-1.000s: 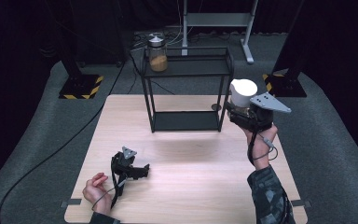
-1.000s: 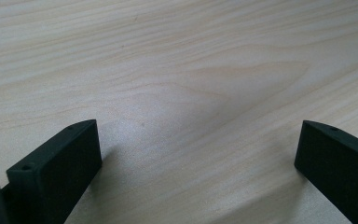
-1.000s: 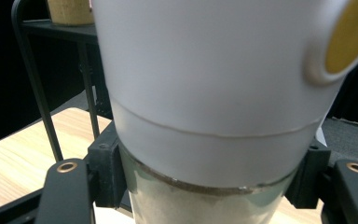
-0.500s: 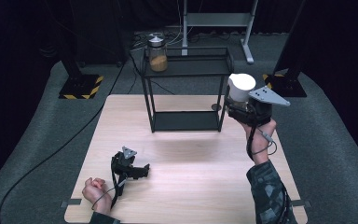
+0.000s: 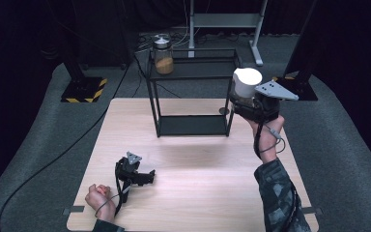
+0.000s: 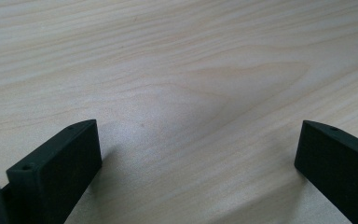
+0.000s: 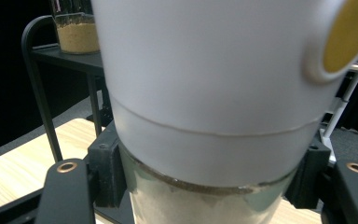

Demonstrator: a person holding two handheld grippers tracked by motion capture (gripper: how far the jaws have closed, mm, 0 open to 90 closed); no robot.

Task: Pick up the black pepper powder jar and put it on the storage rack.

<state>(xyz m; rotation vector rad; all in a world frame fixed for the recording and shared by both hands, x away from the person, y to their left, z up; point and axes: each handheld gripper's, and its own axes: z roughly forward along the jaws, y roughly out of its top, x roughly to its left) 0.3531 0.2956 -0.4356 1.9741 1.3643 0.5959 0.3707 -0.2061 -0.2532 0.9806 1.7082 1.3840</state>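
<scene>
White-lidded jar pinched in right gripper, risen since a second ago, now level with top of rack at its right end; looked bound for top shelf beside far-left spice jar. Left gripper rested near-left on table, jaws spread.

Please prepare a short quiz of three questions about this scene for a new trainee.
1. True or false: the right tool is shut on the white-lidded glass jar.
2. Where does the metal-lidded glass jar of brown powder stand? A) on the light wooden table B) on the top shelf of the black metal rack C) on the floor
3. What is between the jaws of the left tool?

Key: 1 true; 2 B; 3 nothing, it rests open on the table.
</scene>
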